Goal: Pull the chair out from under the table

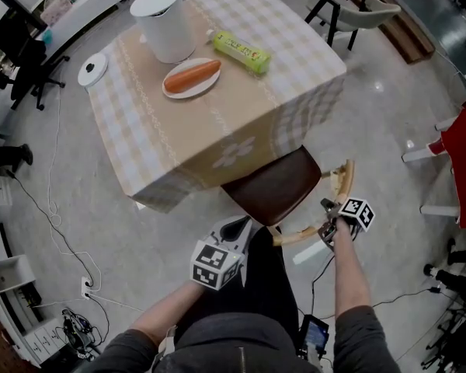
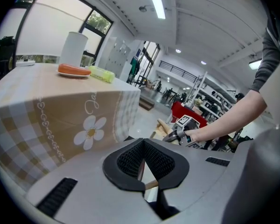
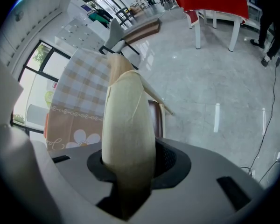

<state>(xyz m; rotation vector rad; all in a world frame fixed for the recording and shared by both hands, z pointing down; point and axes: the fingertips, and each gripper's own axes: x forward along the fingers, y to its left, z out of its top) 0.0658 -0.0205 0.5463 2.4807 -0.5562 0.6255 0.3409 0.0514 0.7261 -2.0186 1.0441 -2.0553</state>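
The right gripper (image 1: 338, 222) has its fingers (image 3: 171, 160) clamped on the pale, curved backrest (image 3: 128, 120) of the chair (image 1: 273, 186). Beyond those fingers, the brown seat (image 3: 152, 120) sits partly under the cloth-covered counter (image 1: 241, 123). The left gripper (image 1: 237, 230) hovers just beside the seat's near edge. Its fingers (image 2: 126, 160) meet at the tips and hold nothing.

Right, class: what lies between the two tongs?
The chair's curved backrest. It runs from the right tongs, which grip it, toward the left tongs. The head view shows this.
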